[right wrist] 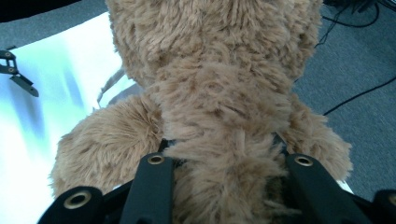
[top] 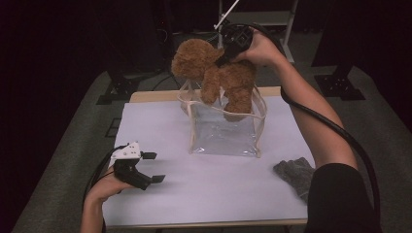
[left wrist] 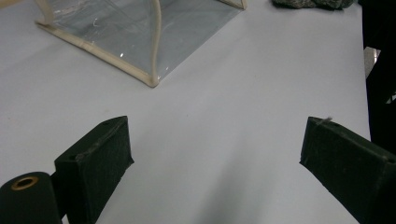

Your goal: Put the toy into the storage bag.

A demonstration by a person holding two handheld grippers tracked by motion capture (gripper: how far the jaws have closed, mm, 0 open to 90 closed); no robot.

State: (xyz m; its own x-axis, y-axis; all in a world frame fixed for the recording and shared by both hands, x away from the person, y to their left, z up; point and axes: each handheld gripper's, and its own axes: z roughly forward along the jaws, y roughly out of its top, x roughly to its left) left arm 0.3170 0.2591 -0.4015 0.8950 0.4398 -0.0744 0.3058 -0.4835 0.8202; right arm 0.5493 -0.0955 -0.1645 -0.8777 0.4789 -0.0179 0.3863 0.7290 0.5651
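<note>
One clear bag (top: pixel 223 133) stands empty below the right claw (top: pixel 227 57), which clamps one teddy bear (top: pixel 218 73); the left claw (top: pixel 151 167) gapes wide.

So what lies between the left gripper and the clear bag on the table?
Nothing: the high view shows bare white table top between the left gripper and the clear bag, and the left gripper view shows the same stretch bare.

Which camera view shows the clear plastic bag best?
The high view: the clear plastic bag stands whole on the white table, mouth up, with the teddy bear hanging over it in the right tool. The left gripper view gives one bottom corner with cream piping. In the right gripper view the bear covers nearly all of it.
</note>
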